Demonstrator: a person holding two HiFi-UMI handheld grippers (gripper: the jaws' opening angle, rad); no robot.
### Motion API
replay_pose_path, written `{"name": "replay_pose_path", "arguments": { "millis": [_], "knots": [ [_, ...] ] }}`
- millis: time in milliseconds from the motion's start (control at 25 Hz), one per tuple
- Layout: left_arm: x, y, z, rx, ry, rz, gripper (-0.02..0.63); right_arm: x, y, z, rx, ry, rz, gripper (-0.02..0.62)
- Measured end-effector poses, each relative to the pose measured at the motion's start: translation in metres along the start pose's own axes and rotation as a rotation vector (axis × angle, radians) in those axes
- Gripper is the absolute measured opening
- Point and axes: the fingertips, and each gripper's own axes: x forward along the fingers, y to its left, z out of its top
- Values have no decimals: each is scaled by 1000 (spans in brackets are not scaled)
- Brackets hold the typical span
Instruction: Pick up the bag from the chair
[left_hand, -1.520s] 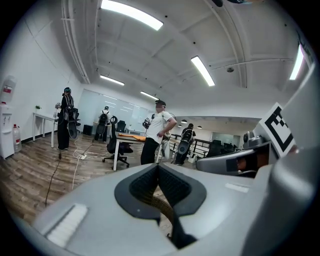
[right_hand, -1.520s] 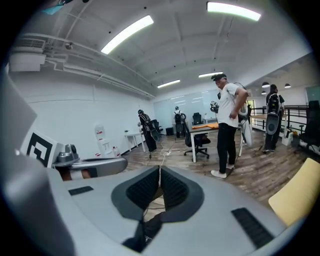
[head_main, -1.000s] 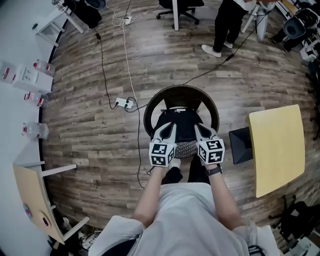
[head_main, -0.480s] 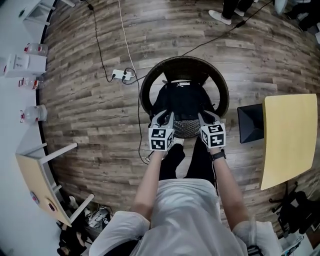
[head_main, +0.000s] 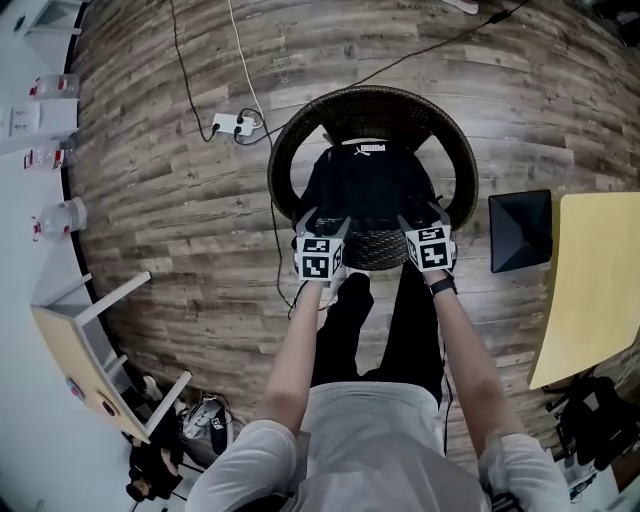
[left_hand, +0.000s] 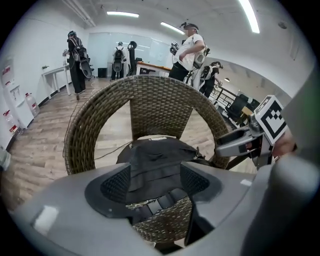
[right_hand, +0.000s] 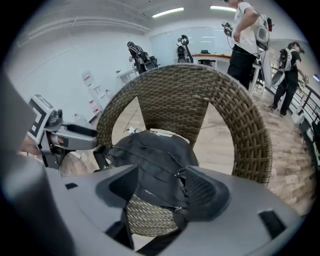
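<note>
The black bag (head_main: 365, 190) is slumped on the wicker chair (head_main: 283, 165), reaching its front edge. The left claw (head_main: 325, 222) and right claw (head_main: 422, 218) have just been opened wide, and the bag's near edge is framed, ungripped, between each pair of jaws. A thick fold should be seated deep before closing.

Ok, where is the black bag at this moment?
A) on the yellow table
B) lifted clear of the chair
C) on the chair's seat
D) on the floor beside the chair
C: the bag lies on the woven seat of the chair, inside its round rim.
</note>
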Motion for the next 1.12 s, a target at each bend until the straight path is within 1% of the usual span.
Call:
{"name": "replay_pose_path", "arguments": {
  "millis": [120,280,480,560,640,680,720,760,840,880,960,1120],
  "knots": [
    [24,20,-20,-8,48,33,296,30,-19,-20,10,45,-24,267],
    [48,46,-25,-20,64,86,296,57,-41,-34,-16,98,-53,267],
    [79,54,-37,-9,109,75,296,87,-54,-48,-33,136,-32,273],
    [91,59,-39,-36,91,79,296,102,-58,-51,-23,147,-33,273],
    [97,65,-43,-59,75,103,293,111,-59,-58,-20,164,-40,273],
    [98,69,-46,-64,80,120,277,114,-59,-61,-23,174,-39,273],
    [99,72,-49,-66,93,136,207,116,-58,-63,-28,184,-32,247],
    [99,74,-50,-68,110,145,171,118,-56,-64,-31,191,-17,181],
    [97,71,-52,-63,143,140,113,115,-52,-63,-34,193,8,123],
    [96,68,-50,-58,151,133,98,112,-52,-60,-37,189,11,95],
    [93,58,-42,-55,153,120,77,104,-54,-51,-42,178,0,63],
    [65,40,-42,-63,162,122,69,72,-42,-48,-21,185,-16,44]
  ]
}}
